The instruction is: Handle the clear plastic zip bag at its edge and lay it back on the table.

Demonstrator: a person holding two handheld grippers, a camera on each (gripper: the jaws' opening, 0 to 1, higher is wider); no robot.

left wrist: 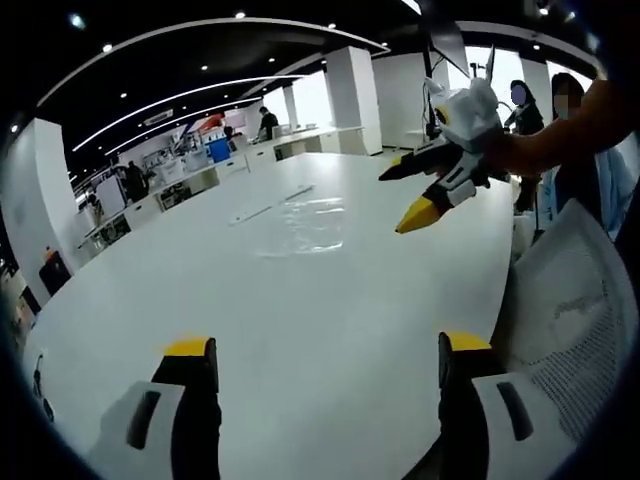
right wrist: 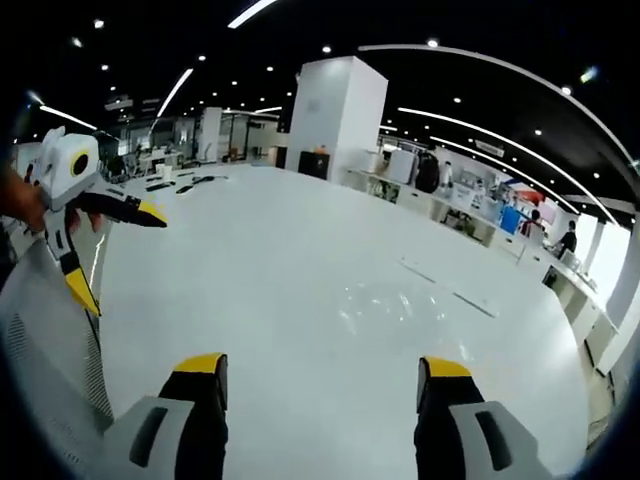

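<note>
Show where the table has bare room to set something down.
The white table is bare between the left gripper and the clear plastic zip bag. In the right gripper view, the stretch left of the bag is bare too. Crowded only at the mesh chair.

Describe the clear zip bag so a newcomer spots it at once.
Start at the big white table. The clear zip bag lies flat near its middle, ahead of both open grippers. It is a glossy, wrinkled, see-through sheet, unlike the plain matte tabletop around it.
</note>
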